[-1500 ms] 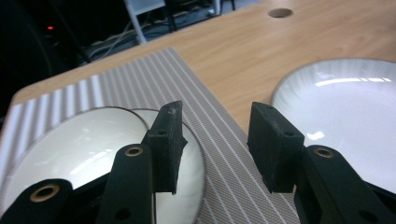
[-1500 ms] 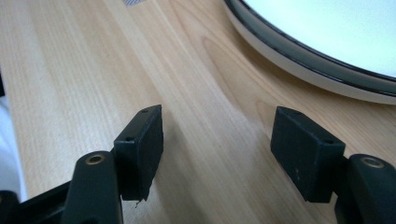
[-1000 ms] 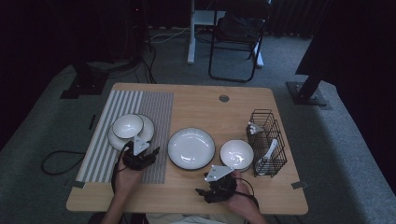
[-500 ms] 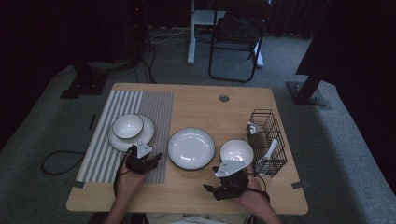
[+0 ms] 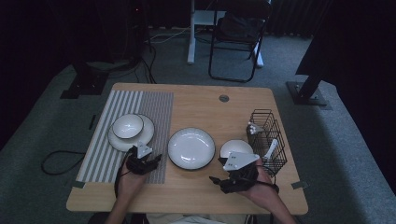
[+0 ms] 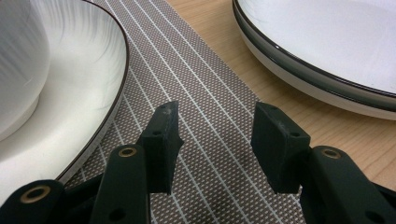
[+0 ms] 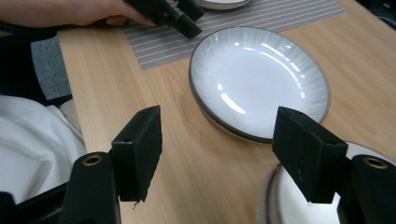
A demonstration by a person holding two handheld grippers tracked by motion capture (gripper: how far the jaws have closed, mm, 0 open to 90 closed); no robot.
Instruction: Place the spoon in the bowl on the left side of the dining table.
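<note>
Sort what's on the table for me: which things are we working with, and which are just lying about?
In hand: left gripper, right gripper, big plate, small bowl, bowl on plate.
Lying about: wire basket, striped mat.

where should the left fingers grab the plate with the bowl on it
By the near rim of the white dark-rimmed plate on the striped mat. Come in low from the person's side, one finger over the shallow edge; the white bowl covers the middle.
</note>
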